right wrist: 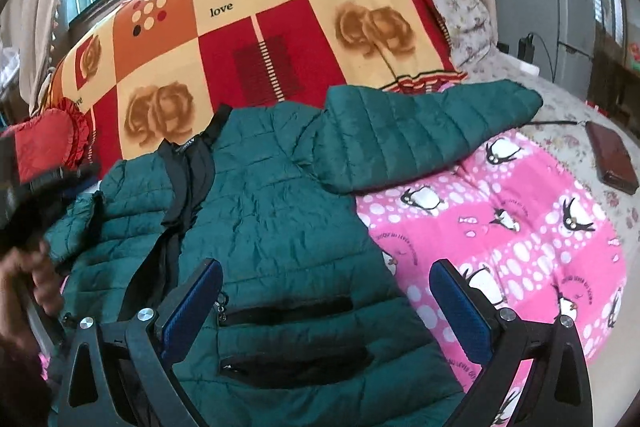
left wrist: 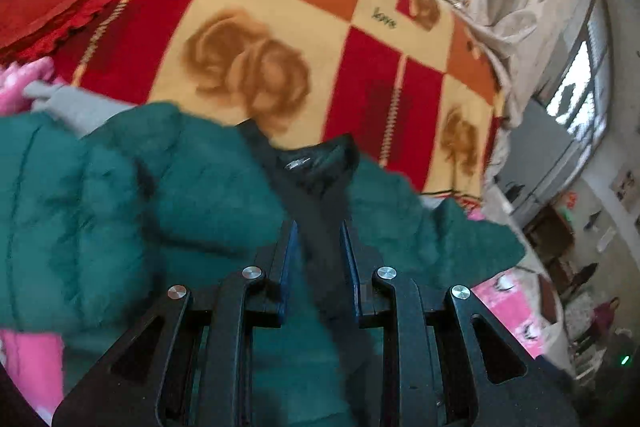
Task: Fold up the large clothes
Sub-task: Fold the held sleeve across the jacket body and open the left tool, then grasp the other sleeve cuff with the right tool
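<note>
A dark green quilted jacket (right wrist: 280, 195) lies front up on the bed, with its black-lined collar (right wrist: 188, 155) toward the blanket and one sleeve (right wrist: 420, 131) stretched out to the right. My right gripper (right wrist: 326, 267) hovers open over the lower front, above two black pocket openings (right wrist: 288, 311). In the left wrist view, my left gripper (left wrist: 318, 247) is shut on a dark strip of the jacket (left wrist: 200, 195) near the collar, and green fabric is bunched around its fingers. A hand (right wrist: 24, 267) holds that gripper at the left edge of the right wrist view.
A red, orange and cream rose blanket (right wrist: 256, 27) covers the far part of the bed, with a red frilled cushion (right wrist: 52, 139) at the left. A pink penguin blanket (right wrist: 500, 227) lies under the jacket. A brown wallet-like case (right wrist: 612, 159) rests far right. Windows run behind the bed.
</note>
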Action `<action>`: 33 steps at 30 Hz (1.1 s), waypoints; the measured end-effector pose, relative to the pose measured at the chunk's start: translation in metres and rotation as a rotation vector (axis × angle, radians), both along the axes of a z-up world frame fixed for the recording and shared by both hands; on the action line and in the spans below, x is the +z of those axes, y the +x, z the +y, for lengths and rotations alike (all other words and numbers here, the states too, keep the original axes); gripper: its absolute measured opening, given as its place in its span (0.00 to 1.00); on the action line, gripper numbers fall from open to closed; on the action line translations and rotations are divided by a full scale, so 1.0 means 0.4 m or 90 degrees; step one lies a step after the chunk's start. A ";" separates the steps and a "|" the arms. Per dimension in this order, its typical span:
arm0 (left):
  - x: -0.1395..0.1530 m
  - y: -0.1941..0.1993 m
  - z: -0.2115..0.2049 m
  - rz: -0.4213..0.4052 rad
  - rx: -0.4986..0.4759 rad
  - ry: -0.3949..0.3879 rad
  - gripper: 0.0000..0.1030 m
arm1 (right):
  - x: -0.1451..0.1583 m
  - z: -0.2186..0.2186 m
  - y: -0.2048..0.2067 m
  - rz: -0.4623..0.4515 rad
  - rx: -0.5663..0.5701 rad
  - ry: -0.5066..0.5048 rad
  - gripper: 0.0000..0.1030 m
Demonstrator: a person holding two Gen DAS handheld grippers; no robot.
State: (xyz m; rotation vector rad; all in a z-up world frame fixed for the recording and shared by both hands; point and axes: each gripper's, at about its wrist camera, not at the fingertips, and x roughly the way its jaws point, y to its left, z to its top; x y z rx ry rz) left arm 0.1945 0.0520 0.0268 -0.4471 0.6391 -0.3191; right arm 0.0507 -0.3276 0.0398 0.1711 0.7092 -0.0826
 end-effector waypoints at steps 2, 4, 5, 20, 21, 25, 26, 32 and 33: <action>-0.017 -0.029 0.027 0.004 0.014 0.008 0.20 | 0.000 0.001 0.000 -0.002 0.001 0.007 0.99; -0.026 -0.055 0.073 0.008 0.036 0.021 0.20 | 0.002 0.005 -0.003 -0.005 -0.001 0.004 0.99; -0.027 -0.068 0.103 0.010 0.047 0.031 0.20 | 0.003 0.008 -0.004 -0.007 -0.001 0.000 0.99; -0.057 -0.277 0.369 -0.018 0.238 0.143 0.54 | 0.070 0.221 0.108 -0.016 0.237 0.047 1.00; -0.056 -0.274 0.394 -0.017 0.267 0.142 0.54 | 0.070 0.258 0.136 -0.009 0.266 0.057 1.00; -0.081 -0.257 0.460 0.021 0.315 0.110 0.54 | 0.029 0.406 0.263 0.022 0.360 0.116 0.99; -0.090 -0.257 0.469 0.030 0.320 0.104 0.54 | 0.009 0.443 0.300 0.037 0.381 0.138 0.94; -0.144 -0.278 0.490 0.072 0.330 0.080 0.54 | -0.109 0.642 0.460 0.108 0.495 0.240 0.74; -0.154 -0.283 0.496 0.078 0.332 0.072 0.54 | -0.117 0.662 0.468 0.111 0.503 0.249 0.72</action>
